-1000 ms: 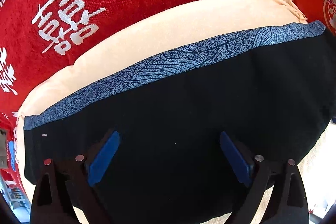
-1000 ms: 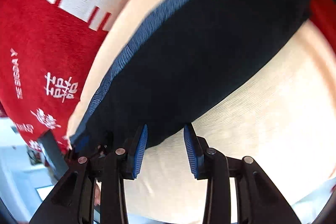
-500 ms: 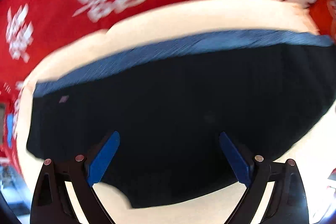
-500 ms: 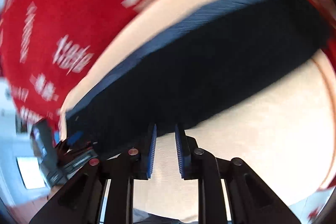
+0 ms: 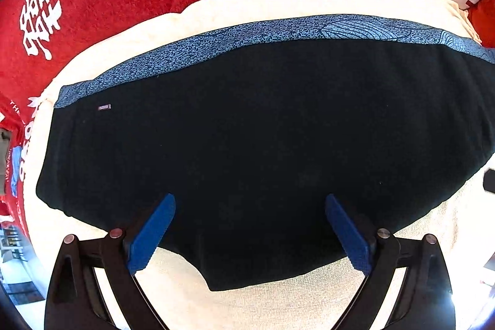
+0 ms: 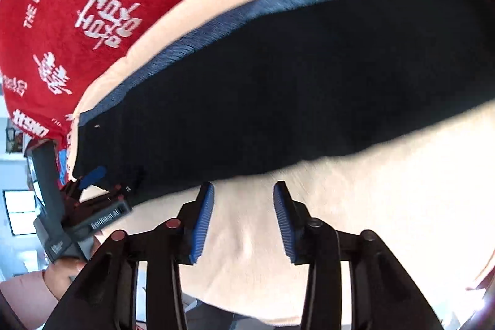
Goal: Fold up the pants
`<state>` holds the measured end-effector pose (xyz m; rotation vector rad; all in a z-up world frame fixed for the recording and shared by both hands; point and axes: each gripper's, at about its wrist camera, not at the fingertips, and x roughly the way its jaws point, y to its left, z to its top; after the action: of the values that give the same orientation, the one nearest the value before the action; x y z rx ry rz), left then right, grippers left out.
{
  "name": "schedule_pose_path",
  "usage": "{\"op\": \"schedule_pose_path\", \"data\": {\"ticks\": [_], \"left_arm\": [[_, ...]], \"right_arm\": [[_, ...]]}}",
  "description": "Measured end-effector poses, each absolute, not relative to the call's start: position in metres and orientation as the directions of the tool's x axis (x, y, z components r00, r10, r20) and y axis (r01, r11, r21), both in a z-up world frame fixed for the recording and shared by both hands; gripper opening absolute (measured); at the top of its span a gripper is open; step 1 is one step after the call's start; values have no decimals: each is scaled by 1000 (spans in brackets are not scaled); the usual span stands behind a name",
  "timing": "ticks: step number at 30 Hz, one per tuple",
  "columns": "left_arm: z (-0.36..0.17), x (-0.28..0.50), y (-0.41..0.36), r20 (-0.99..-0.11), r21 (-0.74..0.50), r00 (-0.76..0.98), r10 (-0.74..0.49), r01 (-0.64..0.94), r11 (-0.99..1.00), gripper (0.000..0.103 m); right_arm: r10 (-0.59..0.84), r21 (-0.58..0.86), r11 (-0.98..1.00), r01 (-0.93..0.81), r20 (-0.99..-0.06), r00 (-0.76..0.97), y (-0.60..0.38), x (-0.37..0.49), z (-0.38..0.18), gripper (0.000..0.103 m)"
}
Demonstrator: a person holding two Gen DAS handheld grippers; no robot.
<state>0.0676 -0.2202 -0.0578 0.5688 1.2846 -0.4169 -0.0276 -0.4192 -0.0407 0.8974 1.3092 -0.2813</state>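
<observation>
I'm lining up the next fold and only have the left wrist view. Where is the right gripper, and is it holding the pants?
Observer: The right gripper is open and holds nothing. Between its fingers is bare cream cloth, just short of the near edge of the pants.
Operator: How does my left gripper look from that side?
Observer: The left gripper sits at the pants' left end, near the corner, with one blue pad showing over the black fabric. The person's hand holding it is visible below.
</observation>
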Motion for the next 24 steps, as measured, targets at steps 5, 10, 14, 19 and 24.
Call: {"op": "schedule_pose_path", "data": {"ticks": [5,10,14,19,24], "left_arm": [[-56,66,-225,-967,186,250,41,590,786,98],[-55,65,-227,-967,198,250,56,590,783,98],[-55,64,-230,-962,221,263,72,595,772,98],[-56,65,-233,-959,235,269,85,594,769,98],[-57,63,-234,-954,261,282,106,598,758,98]], "right_arm": [[308,399,611,684,-915,259,-418,-48,-47,46],[314,392,593,703,-917,247,-419,-59,-53,46],[317,402,580,709,-913,258,-422,-65,-53,46],[318,410,568,714,-909,269,-424,-70,-53,46],[323,426,550,718,-902,287,-427,-77,-53,46]]}}
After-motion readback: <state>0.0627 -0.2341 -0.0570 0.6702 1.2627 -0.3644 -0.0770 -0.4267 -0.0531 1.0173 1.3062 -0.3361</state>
